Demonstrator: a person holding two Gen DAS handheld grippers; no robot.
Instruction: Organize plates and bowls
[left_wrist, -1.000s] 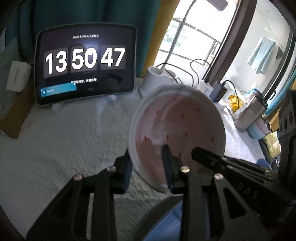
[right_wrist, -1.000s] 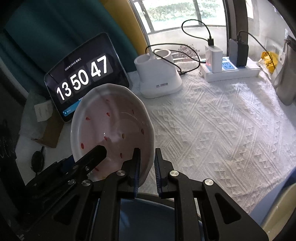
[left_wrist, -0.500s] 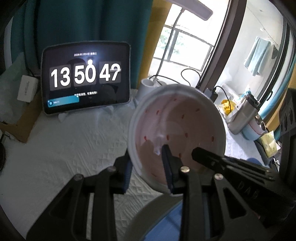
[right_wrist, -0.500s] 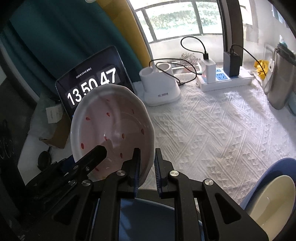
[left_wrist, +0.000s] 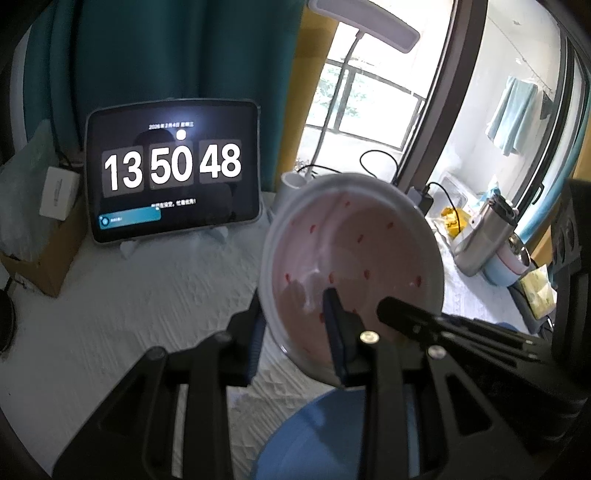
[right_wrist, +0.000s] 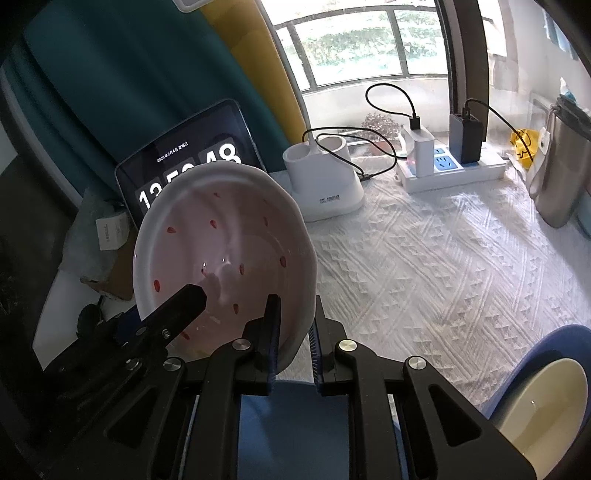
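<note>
Pink bowl (right_wrist: 225, 254): round, glossy, red-flecked; white rim clamped by both grippers.

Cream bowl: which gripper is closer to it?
Right. The right gripper grips the pink bowl on the side facing the cream bowl; the left gripper grips its far side.

Black angular gripper frames, silver screws, blue-padded fingers (right_wrist: 272, 332)

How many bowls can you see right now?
2. The pink speckled bowl is held up off the table by both grippers at its rim; a cream bowl sits lower right on something blue. More may be out of frame.
</note>
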